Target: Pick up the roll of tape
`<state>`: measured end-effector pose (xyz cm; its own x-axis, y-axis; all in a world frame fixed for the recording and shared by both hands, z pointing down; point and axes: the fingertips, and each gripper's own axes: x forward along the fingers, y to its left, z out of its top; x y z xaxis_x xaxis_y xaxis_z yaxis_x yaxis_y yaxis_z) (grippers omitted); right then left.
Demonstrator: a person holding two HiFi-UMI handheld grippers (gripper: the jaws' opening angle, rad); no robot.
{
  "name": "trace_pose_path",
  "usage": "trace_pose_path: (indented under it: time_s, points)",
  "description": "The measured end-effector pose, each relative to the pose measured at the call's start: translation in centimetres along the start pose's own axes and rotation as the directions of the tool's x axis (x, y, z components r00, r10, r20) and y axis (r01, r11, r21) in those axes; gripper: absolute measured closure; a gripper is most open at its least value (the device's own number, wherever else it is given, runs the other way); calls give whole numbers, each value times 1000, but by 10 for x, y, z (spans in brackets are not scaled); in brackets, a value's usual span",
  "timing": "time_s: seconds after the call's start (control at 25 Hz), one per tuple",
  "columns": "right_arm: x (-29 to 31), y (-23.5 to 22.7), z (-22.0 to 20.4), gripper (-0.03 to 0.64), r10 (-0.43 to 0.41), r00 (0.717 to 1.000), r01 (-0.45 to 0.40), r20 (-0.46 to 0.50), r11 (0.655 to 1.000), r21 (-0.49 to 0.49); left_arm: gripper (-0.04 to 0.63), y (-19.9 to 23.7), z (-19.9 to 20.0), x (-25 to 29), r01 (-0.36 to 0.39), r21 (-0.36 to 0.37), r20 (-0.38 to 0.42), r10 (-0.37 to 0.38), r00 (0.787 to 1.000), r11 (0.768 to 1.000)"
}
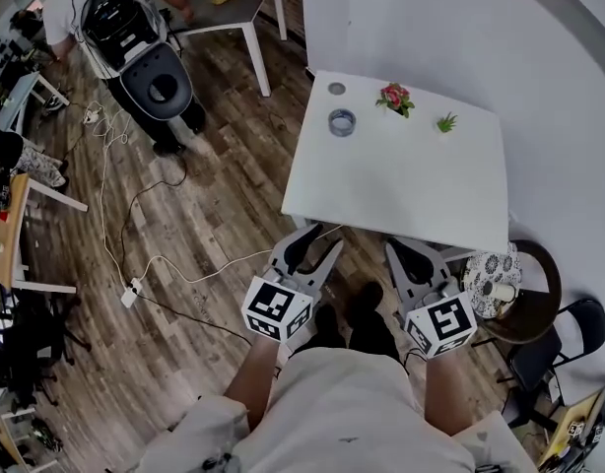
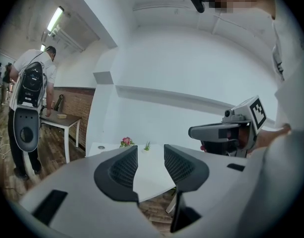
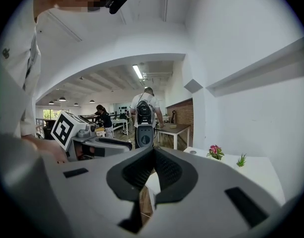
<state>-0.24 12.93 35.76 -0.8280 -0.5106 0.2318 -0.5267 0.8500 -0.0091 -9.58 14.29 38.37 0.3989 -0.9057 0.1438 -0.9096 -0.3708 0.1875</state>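
Note:
The roll of tape [image 1: 342, 122], grey and lying flat, rests near the far left corner of the white table [image 1: 401, 180]. Both grippers hover side by side off the table's near edge, well short of the tape and pointing toward it. My left gripper [image 1: 320, 240] [image 2: 150, 158] is open, and only the table shows through the gap between its jaws. My right gripper [image 1: 401, 251] [image 3: 153, 155] is shut, its jaws meeting at the tips with nothing in them. In the gripper views I cannot pick out the tape with certainty.
A pink flower pot [image 1: 394, 98], a small green plant [image 1: 446, 122] and a small grey disc [image 1: 337, 89] stand by the table's far edge. White wall lies behind and right. A round side table [image 1: 527, 299], a black chair [image 1: 571, 331], floor cables [image 1: 135, 264] and a person [image 1: 135, 37].

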Motion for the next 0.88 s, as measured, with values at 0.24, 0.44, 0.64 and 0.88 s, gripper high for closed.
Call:
trace_pose_path:
  time_s: [0.24, 0.44, 0.64, 0.88]
  points:
    - [17, -16, -4, 609, 16, 1000, -16, 3, 1000, 18, 426, 15, -7, 18, -21, -5, -25, 21, 999, 1000]
    - [40, -38, 0, 609, 34, 999, -34, 14, 999, 17, 423, 30, -3, 39, -35, 3, -34, 35, 999, 999]
    - [62, -64, 12, 609, 39, 999, -40, 24, 999, 17, 420, 43, 5, 68, -35, 2, -52, 35, 998, 999]
    - [84, -108, 24, 609, 51, 998, -51, 35, 999, 17, 417, 56, 21, 115, -42, 19, -52, 43, 998, 999]
